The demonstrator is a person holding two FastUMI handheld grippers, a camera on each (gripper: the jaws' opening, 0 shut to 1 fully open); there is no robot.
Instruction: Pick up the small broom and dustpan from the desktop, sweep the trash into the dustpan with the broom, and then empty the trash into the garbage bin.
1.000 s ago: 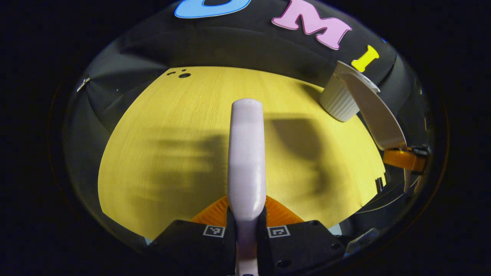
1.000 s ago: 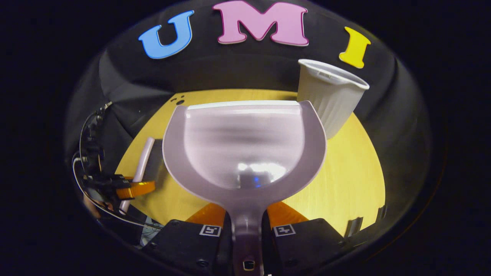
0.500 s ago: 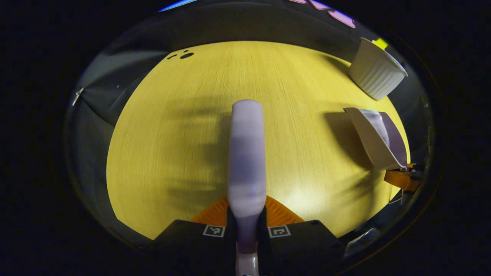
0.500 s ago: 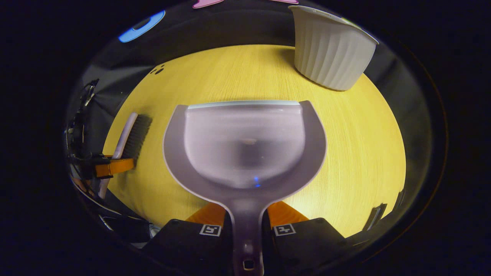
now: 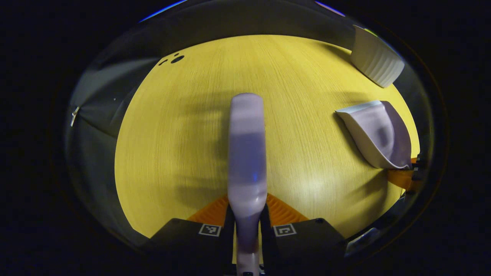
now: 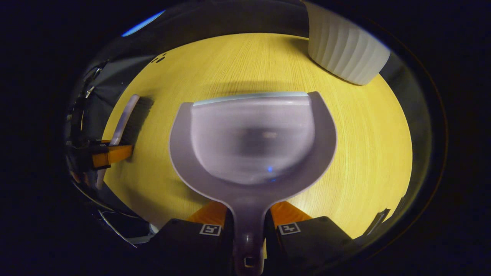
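Dustpan was smooth, slightly glossy plastic; table matt fine-grained wood; bin ribbed matt plastic; broom back smooth plastic.

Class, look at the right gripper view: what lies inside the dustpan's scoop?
The dustpan scoop looks empty: only blurred reflections and a small blue glint show, no trash. The desktop directly under it is covered, so nothing can be told there.

— What sort of place is this?
— A staged recording booth: a bare yellow wood-grain bench fills the middle of the frame, closed in by black cloth along the top and left.
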